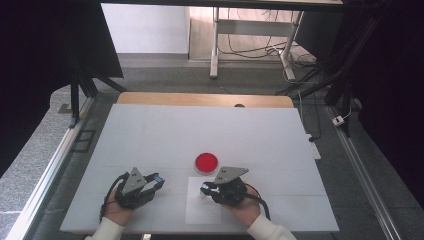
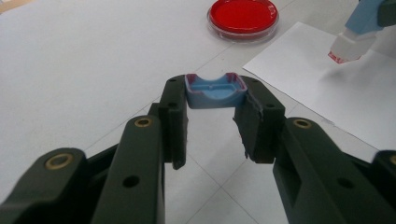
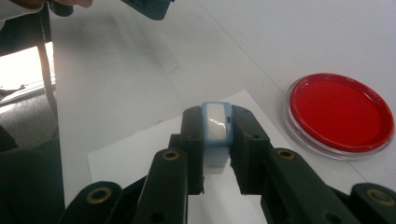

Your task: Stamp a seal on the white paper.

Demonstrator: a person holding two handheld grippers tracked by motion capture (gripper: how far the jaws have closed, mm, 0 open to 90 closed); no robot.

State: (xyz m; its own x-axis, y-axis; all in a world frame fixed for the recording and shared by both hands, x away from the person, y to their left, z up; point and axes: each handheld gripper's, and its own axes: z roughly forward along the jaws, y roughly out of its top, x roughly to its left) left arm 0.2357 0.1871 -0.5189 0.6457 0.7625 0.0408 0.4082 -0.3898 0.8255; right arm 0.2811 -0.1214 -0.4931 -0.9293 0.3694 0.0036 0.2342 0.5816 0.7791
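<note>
White table [image 1: 165, 135]: red-filled round clear dish [image 1: 206, 162], lidded.

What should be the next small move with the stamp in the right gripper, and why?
Probably lower the right gripper so the blue stamp presses on the white paper. Its red-stained end hangs just above the sheet, and the left gripper already holds the blue cap off.
</note>
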